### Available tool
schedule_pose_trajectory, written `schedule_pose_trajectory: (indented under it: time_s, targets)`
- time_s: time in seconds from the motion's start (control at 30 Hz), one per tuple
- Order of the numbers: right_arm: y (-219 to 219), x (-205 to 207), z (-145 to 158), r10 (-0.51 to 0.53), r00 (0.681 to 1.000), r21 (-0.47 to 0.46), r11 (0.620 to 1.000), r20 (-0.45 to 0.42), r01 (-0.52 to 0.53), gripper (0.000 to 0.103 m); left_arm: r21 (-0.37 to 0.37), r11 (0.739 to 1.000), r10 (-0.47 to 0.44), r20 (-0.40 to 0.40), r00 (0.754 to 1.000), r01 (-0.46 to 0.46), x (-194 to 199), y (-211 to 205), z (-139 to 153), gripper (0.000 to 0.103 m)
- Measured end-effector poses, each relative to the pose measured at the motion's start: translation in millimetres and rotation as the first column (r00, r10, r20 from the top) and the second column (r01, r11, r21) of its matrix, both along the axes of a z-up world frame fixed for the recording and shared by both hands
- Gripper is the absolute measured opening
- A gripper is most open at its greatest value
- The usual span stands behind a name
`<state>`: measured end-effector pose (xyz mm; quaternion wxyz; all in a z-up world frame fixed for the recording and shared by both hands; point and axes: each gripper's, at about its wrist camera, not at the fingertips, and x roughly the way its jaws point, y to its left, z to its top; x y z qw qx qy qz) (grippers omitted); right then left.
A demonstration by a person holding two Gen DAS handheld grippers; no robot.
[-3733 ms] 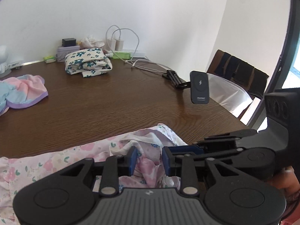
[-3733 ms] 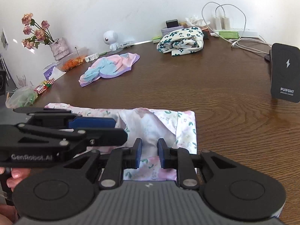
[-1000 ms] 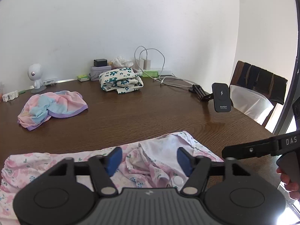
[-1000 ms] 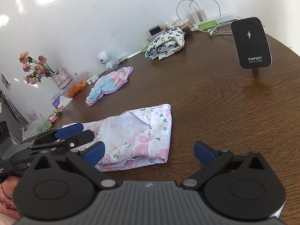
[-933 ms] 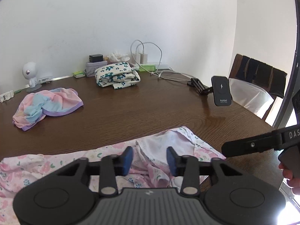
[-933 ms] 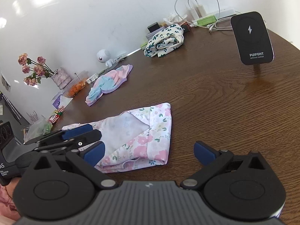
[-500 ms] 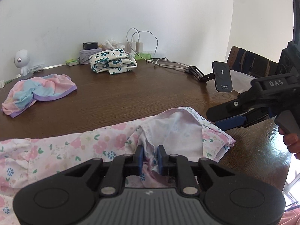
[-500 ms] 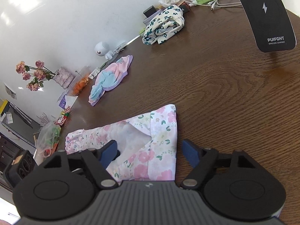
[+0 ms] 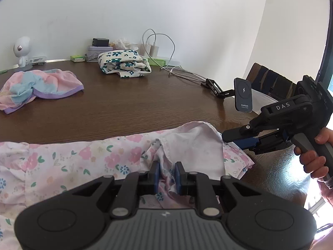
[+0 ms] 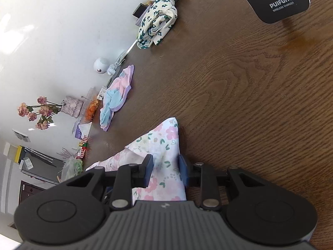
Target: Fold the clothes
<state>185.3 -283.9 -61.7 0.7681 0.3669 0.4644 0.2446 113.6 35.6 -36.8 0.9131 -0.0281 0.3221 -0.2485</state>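
Observation:
A pink floral garment (image 9: 83,156) lies spread along the near edge of the brown table (image 9: 145,108). My left gripper (image 9: 166,177) is shut on a bunched fold near the garment's middle. In the left wrist view my right gripper (image 9: 225,136), held by a hand, reaches in from the right onto the garment's right end. In the right wrist view that gripper (image 10: 165,171) is rolled sideways. Its jaws are closing, with the garment's corner (image 10: 164,137) lying between the blue pads and not pinched.
A folded white garment with teal flowers (image 9: 122,63) and a crumpled pastel garment (image 9: 37,87) lie farther back. A wireless charger on a stand (image 9: 243,97) and cables (image 9: 183,74) are at the right. A chair (image 9: 270,83) stands beyond the table edge. Flowers (image 10: 39,110) stand at the far left.
My left jaws closed onto the fold and sank a little. My right gripper came in to the garment's right corner, rolled over, and its wide jaws narrowed around the fabric.

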Motion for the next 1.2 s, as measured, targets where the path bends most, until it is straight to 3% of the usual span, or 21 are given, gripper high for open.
schedule_pose_trajectory:
  time_s: [0.13, 0.3, 0.57, 0.67, 0.73, 0.8, 0.9, 1.03, 1.2]
  targets:
    - [-0.6, 0.0, -3.9, 0.008, 1.000, 0.025, 1.000, -0.007, -0.007, 0.026, 0.001, 1.000, 0.000, 0.000, 1.000, 0.000, 0.6, -0.5, -0.1, 0.016]
    - [5.3, 2.4, -6.3, 0.026, 1.000, 0.014, 1.000, -0.011, -0.026, 0.012, 0.008, 1.000, 0.000, 0.004, 1.000, 0.000, 0.4, -2.3, -0.4, 0.016]
    - [7.6, 1.0, 3.6, 0.024, 1.000, -0.021, 1.000, 0.017, -0.024, 0.005, 0.049, 0.999, 0.010, 0.011, 1.000, -0.010, -0.7, -12.5, 3.0, 0.017]
    - [7.3, 3.2, 20.7, 0.047, 0.998, -0.097, 0.994, 0.049, -0.042, 0.005, 0.018, 1.000, 0.011, -0.019, 1.000, -0.011, 2.7, -18.2, 13.1, 0.026]
    - [5.9, 4.4, 35.4, 0.066, 0.995, -0.162, 0.985, 0.075, -0.053, 0.005, -0.002, 1.000, 0.007, -0.014, 1.000, -0.007, 3.1, -20.0, 25.0, 0.042]
    - [4.5, 5.3, 54.8, 0.088, 0.990, -0.243, 0.968, 0.112, -0.059, 0.005, 0.014, 1.000, -0.009, 0.008, 1.000, 0.009, 2.8, -23.1, 36.9, 0.042]
    - [5.4, 5.9, 84.1, 0.125, 0.980, -0.351, 0.934, 0.158, -0.062, 0.005, 0.070, 0.996, -0.058, 0.026, 0.998, 0.056, 7.2, -30.4, 48.0, 0.038]
    - [16.4, 3.8, 113.6, 0.170, 0.966, -0.450, 0.891, 0.195, -0.066, 0.005, 0.135, 0.983, -0.122, -0.024, 0.992, 0.124, 23.8, -50.1, 39.9, 0.013]
    - [38.7, -0.8, 135.9, 0.220, 0.951, -0.513, 0.855, 0.216, -0.081, 0.005, 0.132, 0.981, -0.133, -0.092, 0.987, 0.145, 43.7, -70.0, 17.5, 0.008]
